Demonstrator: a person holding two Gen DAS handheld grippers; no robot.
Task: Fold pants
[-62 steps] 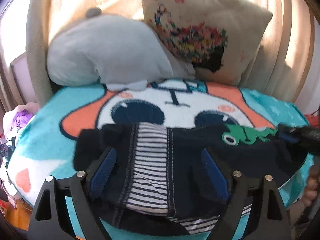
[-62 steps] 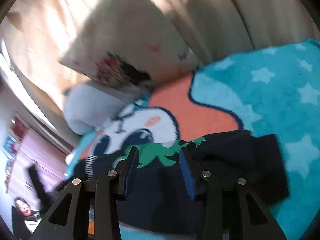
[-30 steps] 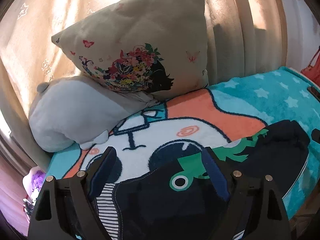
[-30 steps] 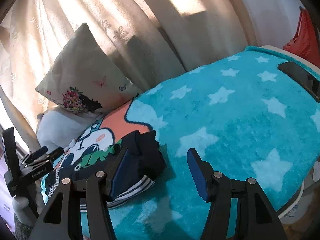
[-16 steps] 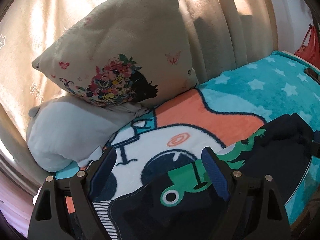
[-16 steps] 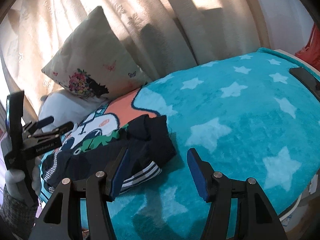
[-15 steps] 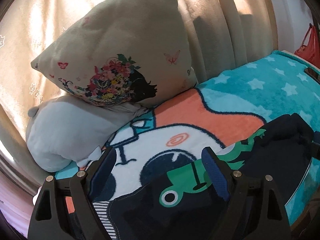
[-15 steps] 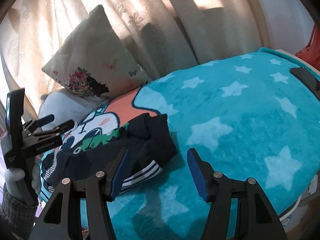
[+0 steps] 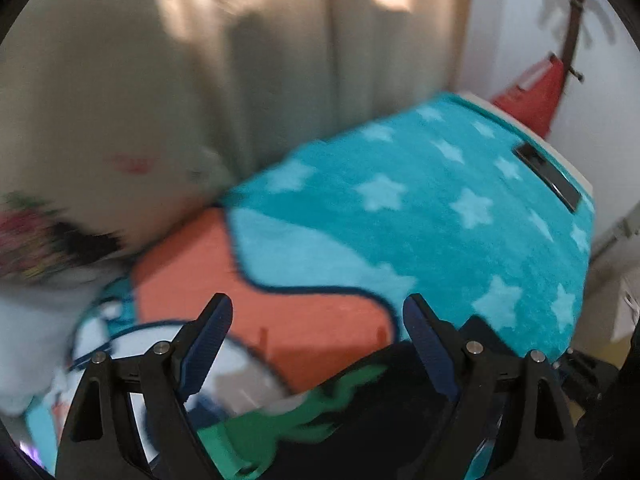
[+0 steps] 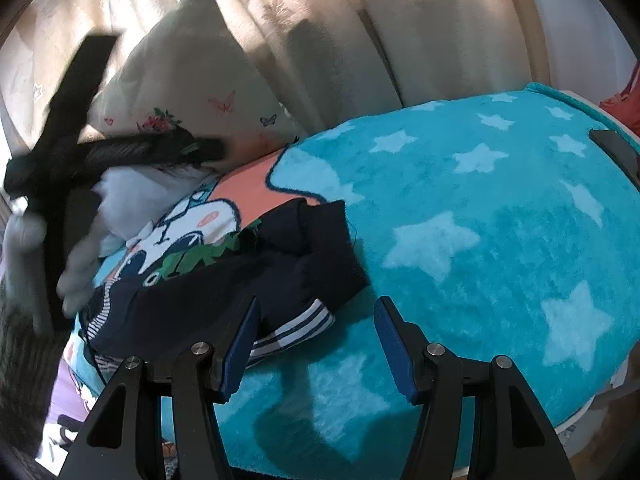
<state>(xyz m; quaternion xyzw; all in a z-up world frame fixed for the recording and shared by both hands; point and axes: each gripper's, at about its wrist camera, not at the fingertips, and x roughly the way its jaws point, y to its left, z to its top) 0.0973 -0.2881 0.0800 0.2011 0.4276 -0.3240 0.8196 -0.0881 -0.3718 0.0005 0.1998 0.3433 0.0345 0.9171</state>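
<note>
navy knit pants [image 10: 224,276] with a green dinosaur print and white-striped lining, lying in a loose bundle on the teal star blanket [image 10: 500,208], over the orange and white cartoon patch near its pillow end. already doubled over at least once, by the look of it, but lumpy, with striped lining poking out at the near edge.

right gripper [image 10: 316,340] hovering just off that near striped edge, jaws parted about halfway, nothing between the pads. left gripper [image 9: 316,344] spread wide and empty above the dinosaur print; badly smeared view there, so contact with the cloth impossible to judge.

risks from here, as a guess:
- pinching only the top layer, then lifting and undoing the fold underneath.
- catching blanket pile along with the cuff, dragging the whole bundle sideways.
- closing the left jaws on a blurred, poorly aimed spot, leaving a crooked crease.
- pulling toward the far corner and nudging the dark phone [image 10: 616,148] lying near the blanket's edge.
- brushing the flowered pillow [image 10: 192,92] behind and tipping it onto the pants.
</note>
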